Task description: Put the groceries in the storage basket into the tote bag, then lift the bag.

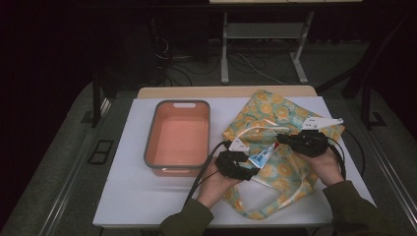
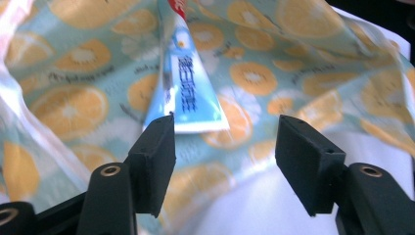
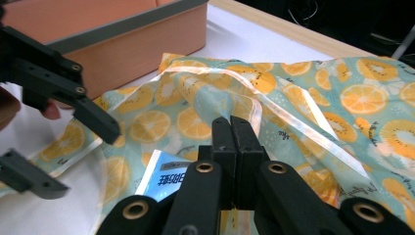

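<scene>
White counter (image 1: 147, 196) carries an orange bin (image 1: 178, 135) and a citrus-print bag (image 1: 280, 118); the right tool (image 1: 295, 140) pinches bag fabric shut, while the left tool (image 2: 222, 147) gapes, toothpaste tube (image 2: 188, 88) just beyond, unheld and likely still to be binned

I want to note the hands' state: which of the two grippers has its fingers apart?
The left gripper: its fingers stand apart, with the blue tube just beyond them. The right gripper has its fingers pressed together at the fruit-print bag.

Dim room, black toward 9 and 12 o'clock; the counter (image 1: 147, 196) is softly lit. The tube (image 2: 188, 88) looks motion-blurred.
</scene>
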`<action>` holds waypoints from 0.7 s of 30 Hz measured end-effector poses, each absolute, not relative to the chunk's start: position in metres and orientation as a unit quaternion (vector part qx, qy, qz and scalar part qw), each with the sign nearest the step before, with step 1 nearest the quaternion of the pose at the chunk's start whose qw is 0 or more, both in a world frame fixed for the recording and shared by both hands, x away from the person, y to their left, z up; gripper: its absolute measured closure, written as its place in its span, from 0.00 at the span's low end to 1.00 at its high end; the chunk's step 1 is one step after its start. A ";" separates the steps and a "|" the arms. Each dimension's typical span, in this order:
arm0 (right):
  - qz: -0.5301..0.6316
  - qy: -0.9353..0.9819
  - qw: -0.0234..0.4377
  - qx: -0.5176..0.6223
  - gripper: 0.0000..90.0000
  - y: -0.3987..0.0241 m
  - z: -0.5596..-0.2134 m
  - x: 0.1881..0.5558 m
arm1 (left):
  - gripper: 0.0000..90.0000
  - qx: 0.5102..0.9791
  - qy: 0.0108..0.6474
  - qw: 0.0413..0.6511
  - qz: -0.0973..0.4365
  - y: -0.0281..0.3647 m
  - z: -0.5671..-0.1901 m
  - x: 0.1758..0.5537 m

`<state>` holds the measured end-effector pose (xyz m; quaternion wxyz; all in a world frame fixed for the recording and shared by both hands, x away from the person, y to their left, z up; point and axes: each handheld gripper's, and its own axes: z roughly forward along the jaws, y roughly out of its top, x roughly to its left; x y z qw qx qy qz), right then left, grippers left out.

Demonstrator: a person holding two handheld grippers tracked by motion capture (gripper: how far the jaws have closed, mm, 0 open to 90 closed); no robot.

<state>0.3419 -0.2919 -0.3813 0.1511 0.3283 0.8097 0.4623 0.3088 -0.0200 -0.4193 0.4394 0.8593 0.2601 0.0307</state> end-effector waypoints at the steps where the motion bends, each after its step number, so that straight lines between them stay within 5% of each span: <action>1: 0.462 0.811 0.149 0.327 1.00 -0.292 -0.382 0.342 | 0.41 0.859 0.258 0.441 0.030 -0.018 -0.420 0.306; 10: 0.445 0.825 0.126 0.326 0.99 -0.290 -0.392 0.337 | 0.34 0.854 0.247 0.456 0.024 -0.001 -0.427 0.291; 14: 0.443 0.823 0.122 0.335 0.76 -0.292 -0.393 0.329 | 0.34 0.855 0.250 0.454 0.025 0.000 -0.429 0.292; 21: 0.447 0.834 0.096 0.310 0.65 -0.286 -0.391 0.291 | 0.33 0.854 0.252 0.454 0.028 0.001 -0.430 0.292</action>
